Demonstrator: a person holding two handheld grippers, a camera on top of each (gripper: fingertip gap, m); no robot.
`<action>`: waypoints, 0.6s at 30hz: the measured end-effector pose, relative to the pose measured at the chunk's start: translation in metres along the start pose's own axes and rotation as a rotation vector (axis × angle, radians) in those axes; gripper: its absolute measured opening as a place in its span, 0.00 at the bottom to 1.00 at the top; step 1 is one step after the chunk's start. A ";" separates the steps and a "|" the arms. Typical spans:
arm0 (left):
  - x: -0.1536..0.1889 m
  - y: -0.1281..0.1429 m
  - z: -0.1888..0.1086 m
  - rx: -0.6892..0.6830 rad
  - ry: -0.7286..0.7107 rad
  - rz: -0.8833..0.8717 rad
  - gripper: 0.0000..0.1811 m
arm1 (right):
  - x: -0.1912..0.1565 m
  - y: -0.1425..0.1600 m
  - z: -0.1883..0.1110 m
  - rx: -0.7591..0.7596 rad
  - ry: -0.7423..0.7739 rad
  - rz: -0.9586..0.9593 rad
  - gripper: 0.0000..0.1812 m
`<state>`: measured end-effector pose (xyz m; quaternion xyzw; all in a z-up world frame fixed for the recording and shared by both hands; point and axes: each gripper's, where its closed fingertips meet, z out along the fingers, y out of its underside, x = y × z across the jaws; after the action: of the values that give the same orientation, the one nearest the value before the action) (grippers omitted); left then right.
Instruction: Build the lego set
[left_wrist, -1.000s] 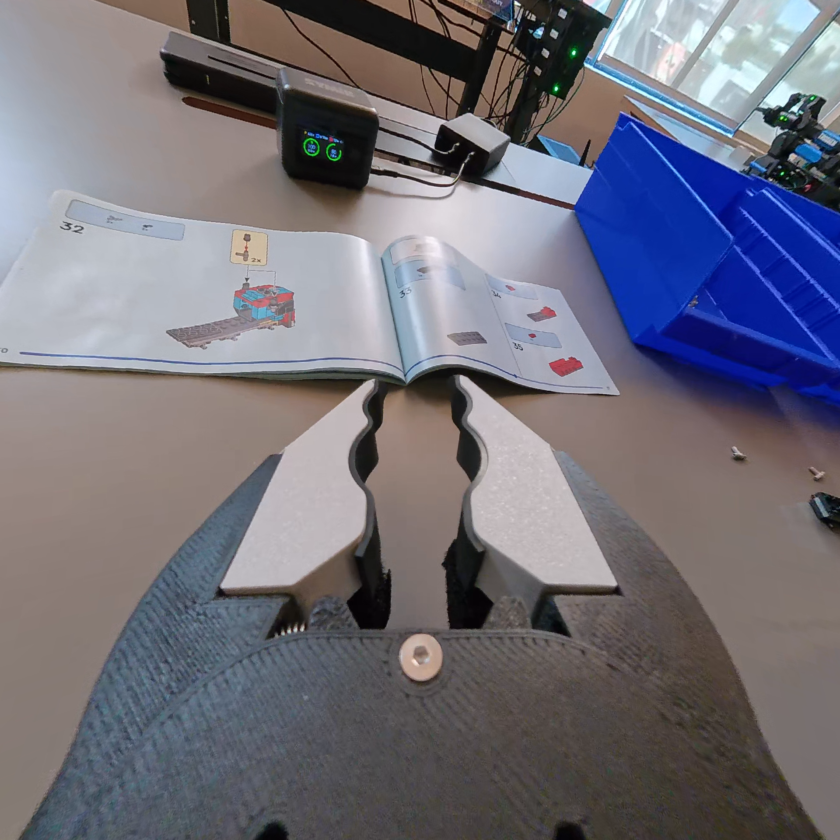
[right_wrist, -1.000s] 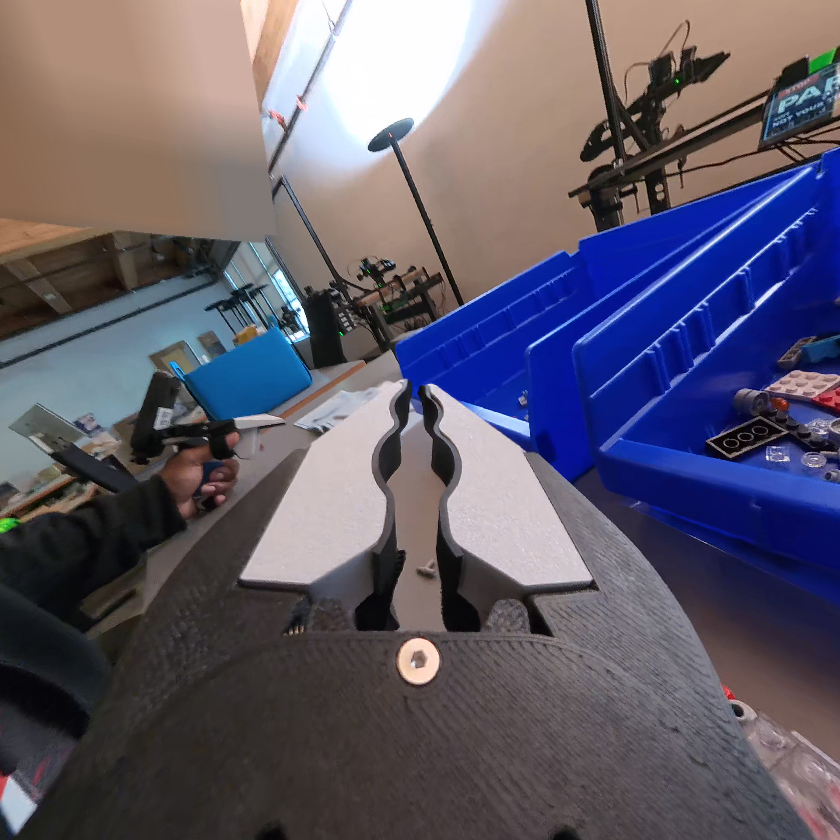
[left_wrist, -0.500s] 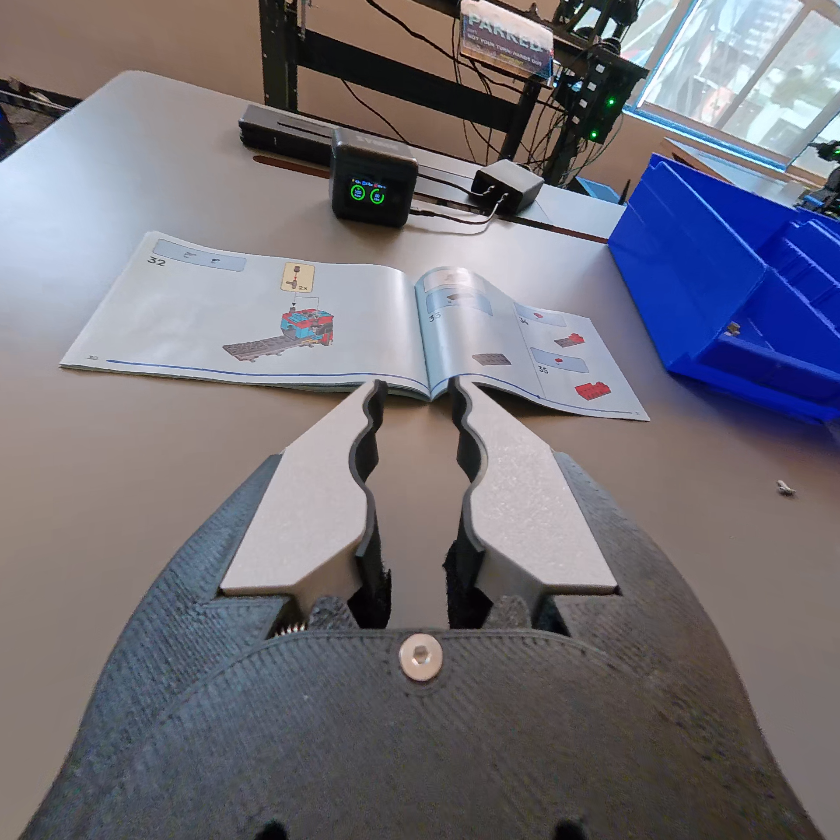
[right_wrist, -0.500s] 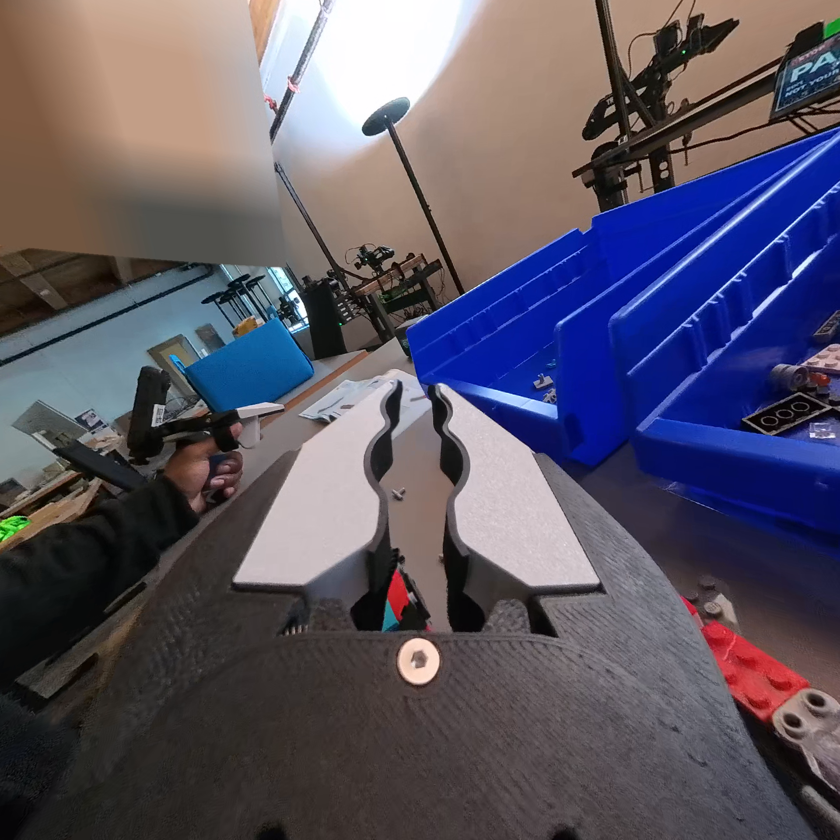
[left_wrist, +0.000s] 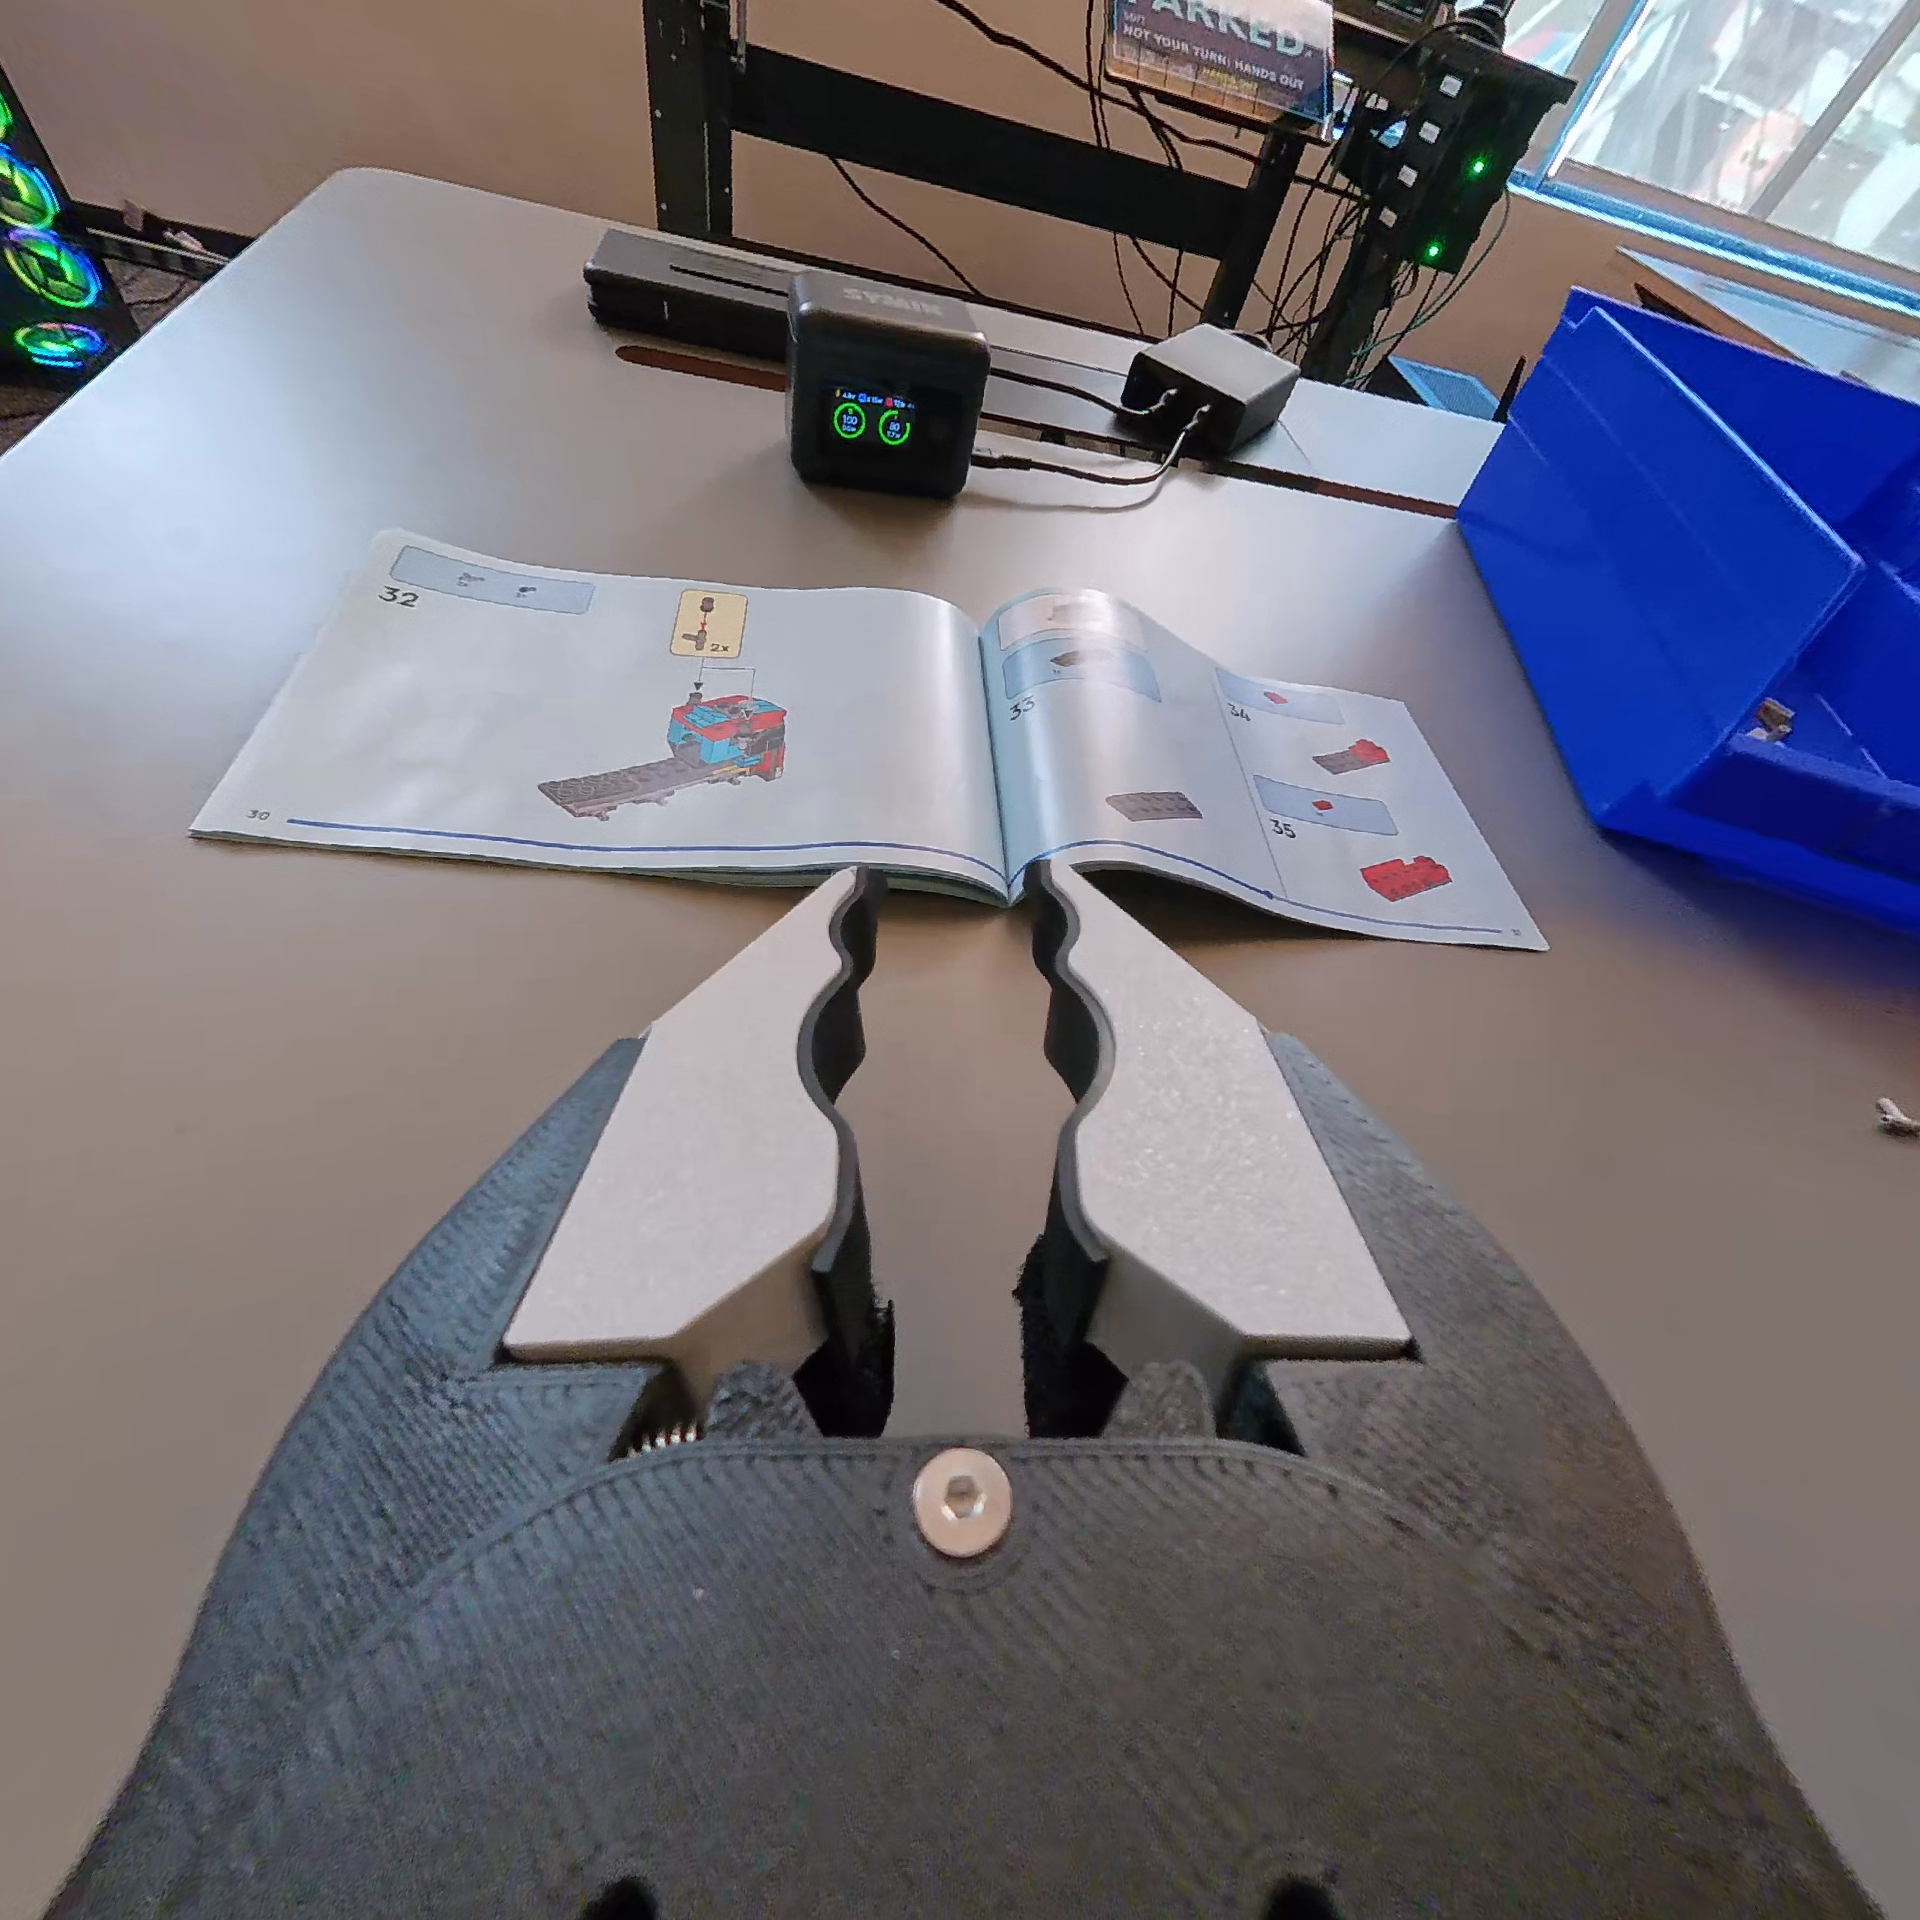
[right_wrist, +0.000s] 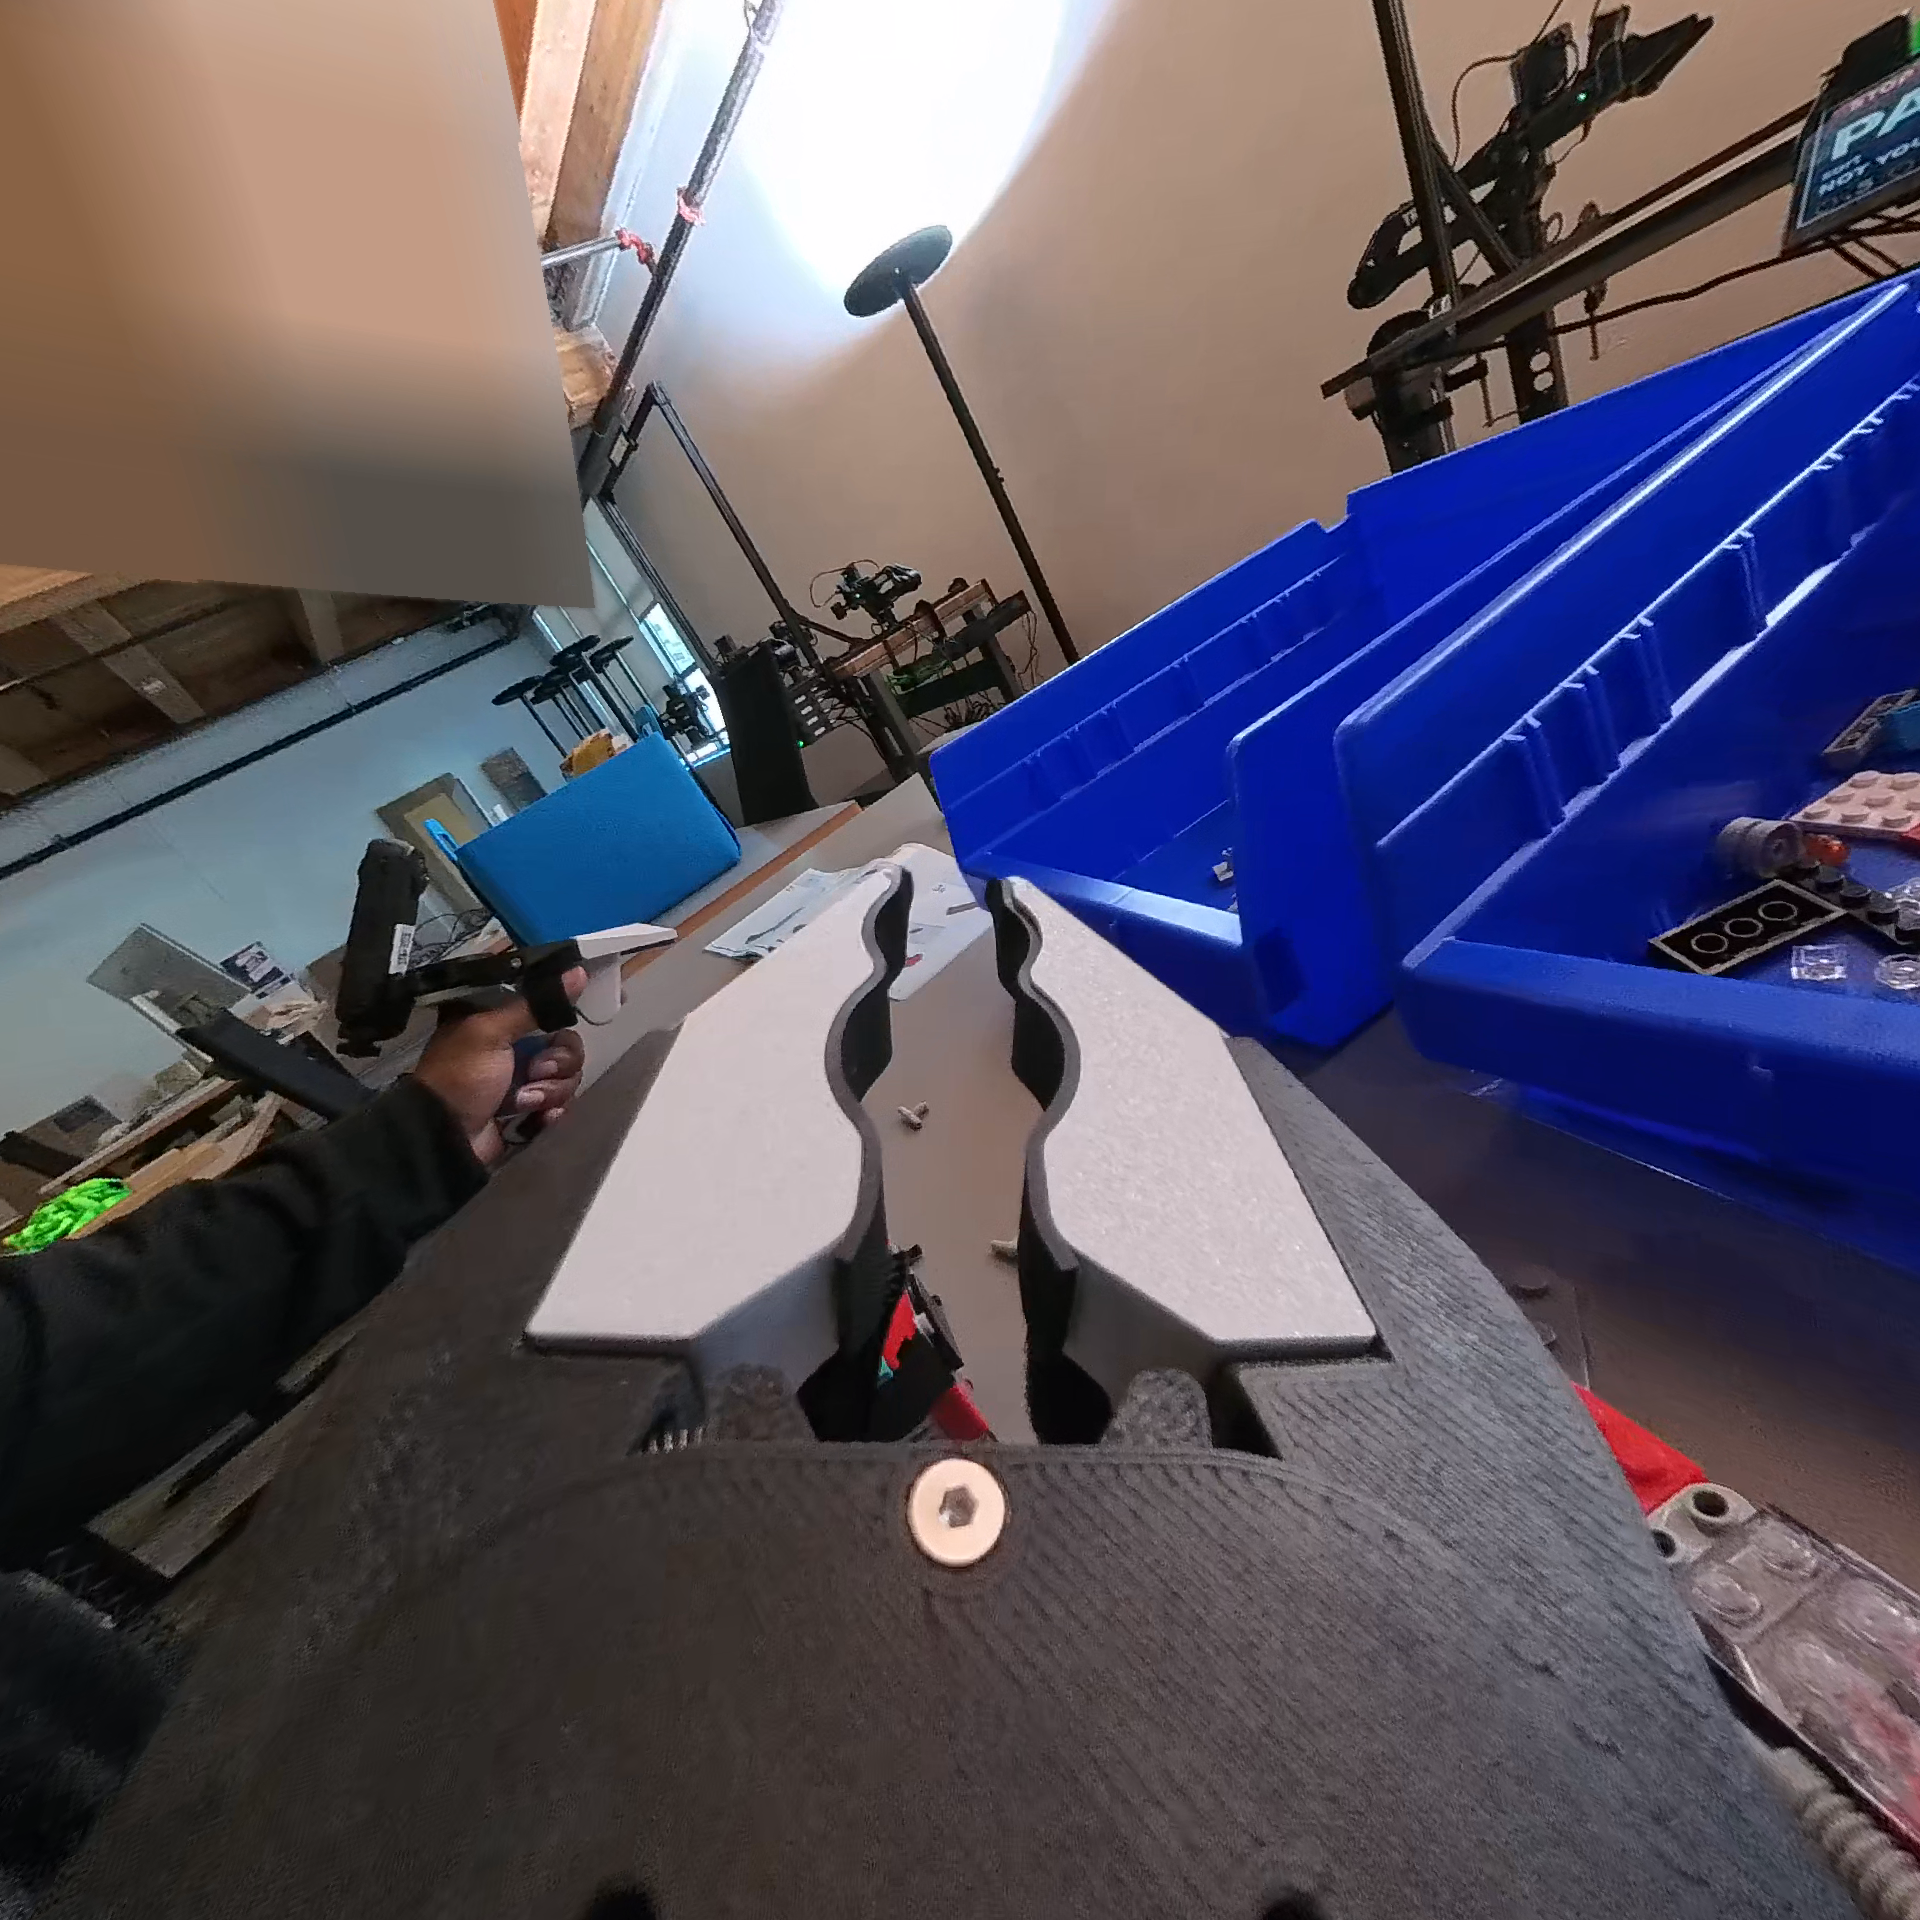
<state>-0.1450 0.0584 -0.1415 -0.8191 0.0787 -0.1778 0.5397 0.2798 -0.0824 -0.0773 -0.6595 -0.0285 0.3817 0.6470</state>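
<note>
The left gripper (left_wrist: 951, 894) hangs over the grey table (left_wrist: 312, 1039) with its grey wavy-edged jaws parted by a narrow gap and nothing between them; its tips point at the spine of the open pale-blue paper instruction booklet (left_wrist: 665, 717), which lies flat just ahead. Behind the booklet stands a black cube-shaped device with a small lit screen (left_wrist: 883, 390), and farther right a small black adapter box with cables (left_wrist: 1210, 387). A row of blue plastic bins (left_wrist: 1662, 582) sits to the right of the booklet.

The right gripper (right_wrist: 948, 894) is tilted low over the same table, jaws narrowly apart and empty at the tips. Deep in the gap near their base shows a red, teal and black lego piece (right_wrist: 914, 1361); it seems to lie on the table beneath rather than in the grip. In the nearest blue bin (right_wrist: 1662, 1049) lie loose lego parts (right_wrist: 1745, 935). A tiny pale screw-like bit (right_wrist: 912, 1114) rests on the table between the jaws. The person's left hand (right_wrist: 509, 1070) holds the other gripper off to the left.
</note>
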 end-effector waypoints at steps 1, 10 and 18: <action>0.000 0.000 0.000 0.000 -0.003 0.000 0.17 | 0.000 0.000 0.000 0.002 -0.004 0.001 0.09; -0.005 0.003 0.002 -0.024 -0.059 0.012 0.17 | -0.010 -0.016 -0.018 0.086 -0.120 0.051 0.09; -0.008 0.010 0.006 -0.079 -0.148 0.080 0.17 | -0.008 -0.029 -0.043 0.091 -0.167 0.031 0.09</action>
<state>-0.1492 0.0617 -0.1540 -0.8468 0.0783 -0.0917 0.5180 0.3108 -0.1181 -0.0542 -0.5957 -0.0548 0.4463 0.6655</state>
